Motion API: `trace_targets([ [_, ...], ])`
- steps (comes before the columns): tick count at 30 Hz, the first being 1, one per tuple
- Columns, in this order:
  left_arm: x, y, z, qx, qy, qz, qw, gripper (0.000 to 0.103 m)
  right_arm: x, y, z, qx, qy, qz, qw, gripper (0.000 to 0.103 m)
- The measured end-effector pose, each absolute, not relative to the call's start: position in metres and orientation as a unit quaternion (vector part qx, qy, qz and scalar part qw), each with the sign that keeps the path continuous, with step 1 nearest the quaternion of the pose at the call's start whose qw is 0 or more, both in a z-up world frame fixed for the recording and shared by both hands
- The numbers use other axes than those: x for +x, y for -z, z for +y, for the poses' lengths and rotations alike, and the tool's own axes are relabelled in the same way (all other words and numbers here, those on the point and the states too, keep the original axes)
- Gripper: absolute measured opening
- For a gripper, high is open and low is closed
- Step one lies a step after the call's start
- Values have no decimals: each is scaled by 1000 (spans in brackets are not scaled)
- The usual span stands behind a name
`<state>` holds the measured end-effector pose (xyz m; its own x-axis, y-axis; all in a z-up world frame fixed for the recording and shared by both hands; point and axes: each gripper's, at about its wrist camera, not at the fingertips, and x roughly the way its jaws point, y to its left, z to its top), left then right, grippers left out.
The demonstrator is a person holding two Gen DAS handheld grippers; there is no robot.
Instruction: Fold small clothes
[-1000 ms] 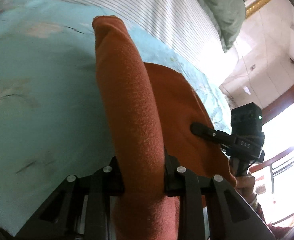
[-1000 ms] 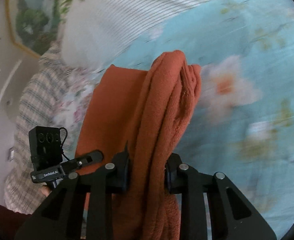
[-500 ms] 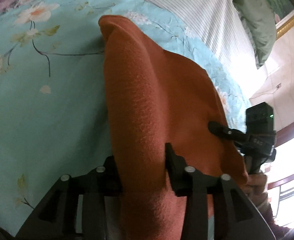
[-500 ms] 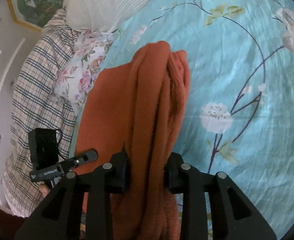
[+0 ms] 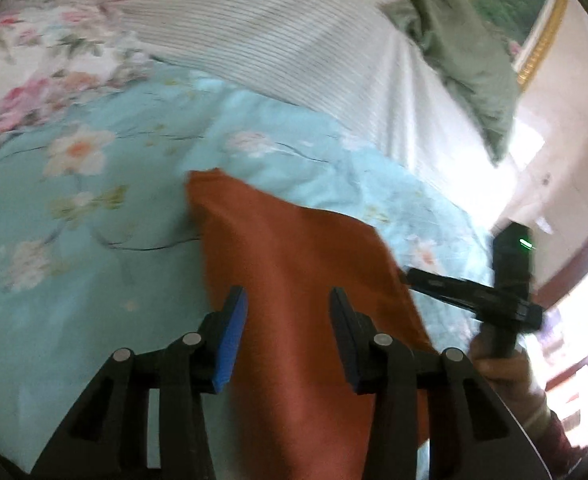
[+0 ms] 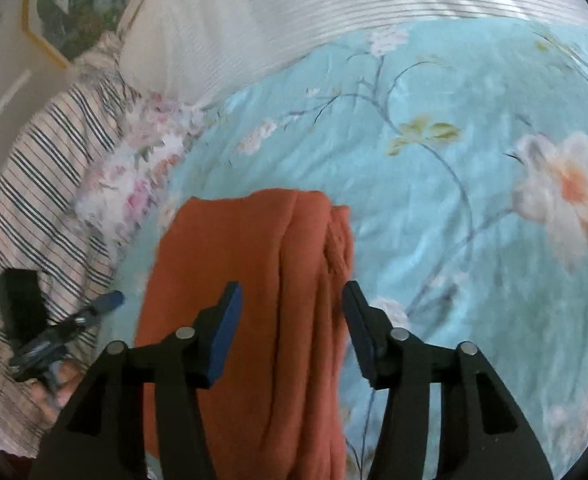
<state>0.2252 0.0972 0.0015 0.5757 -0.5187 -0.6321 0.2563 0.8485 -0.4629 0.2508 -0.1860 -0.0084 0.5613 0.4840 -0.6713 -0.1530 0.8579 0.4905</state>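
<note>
Cloth lay folded on the flowered bedsheet. The left gripper and the right gripper had just been opening and stood spread over it, pinching nothing. A second before both clamped it, so this fold looked finished.

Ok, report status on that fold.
Left gripper and right gripper jaws just opening, pads clear. Orange cloth lies on bedsheet, between both. Nothing in the way.
</note>
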Motion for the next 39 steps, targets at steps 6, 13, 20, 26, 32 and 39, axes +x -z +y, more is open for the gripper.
trace_targets([
  [6,236,6,76,-148,238,426,860,37,255,-3,-176,194,-204,413,866,12],
  [13,241,49,64,-93,185,476,855,39,261,31,-186,176,-149,456,860,15],
  [20,257,31,83,-127,197,461,856,37,243,-5,-186,185,-129,422,878,19],
  [26,329,34,78,-133,166,486,848,35,241,-15,-145,183,-194,424,866,19],
  [32,373,68,86,-140,143,508,838,40,266,42,-161,223,-148,458,848,11],
  [39,317,36,91,-140,171,479,849,37,235,18,-173,222,-143,438,859,15],
])
